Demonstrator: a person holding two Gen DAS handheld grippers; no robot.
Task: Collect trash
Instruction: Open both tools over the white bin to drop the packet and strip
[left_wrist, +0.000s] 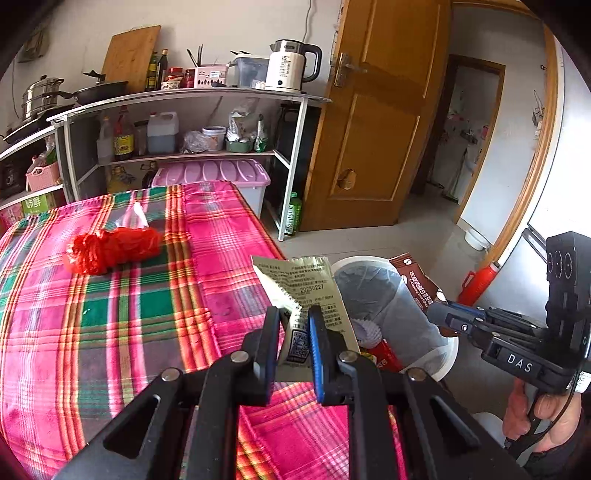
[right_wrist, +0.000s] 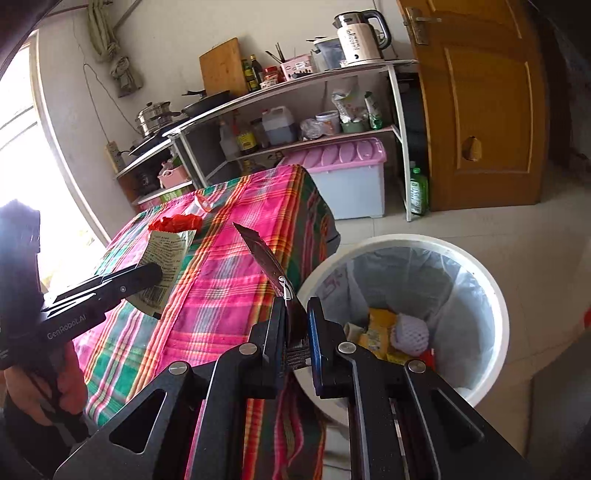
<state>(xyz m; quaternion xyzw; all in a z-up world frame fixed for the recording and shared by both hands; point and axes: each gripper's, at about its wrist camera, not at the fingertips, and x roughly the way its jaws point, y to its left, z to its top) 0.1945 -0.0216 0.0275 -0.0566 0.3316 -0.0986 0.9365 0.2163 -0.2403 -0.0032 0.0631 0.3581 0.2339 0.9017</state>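
My left gripper (left_wrist: 294, 314) is shut on a gold-green printed wrapper (left_wrist: 306, 288) and holds it above the table's right edge; it also shows in the right wrist view (right_wrist: 166, 254). My right gripper (right_wrist: 296, 306) is shut on a brown coffee wrapper (right_wrist: 266, 254), seen edge-on, held beside the white trash bin (right_wrist: 491, 288). In the left wrist view the brown wrapper (left_wrist: 421, 280) hangs over the bin (left_wrist: 369, 260). A red net bag (left_wrist: 110, 249) and a clear plastic scrap (left_wrist: 133, 216) lie on the plaid tablecloth (left_wrist: 110, 332).
The bin has a clear liner and holds a white foam net (right_wrist: 410, 332) and yellow packets. A shelf rack (left_wrist: 184, 122) with bottles, a kettle (left_wrist: 291, 66) and a pink-lidded box (left_wrist: 221, 177) stands behind the table. A wooden door (left_wrist: 380, 110) is at right.
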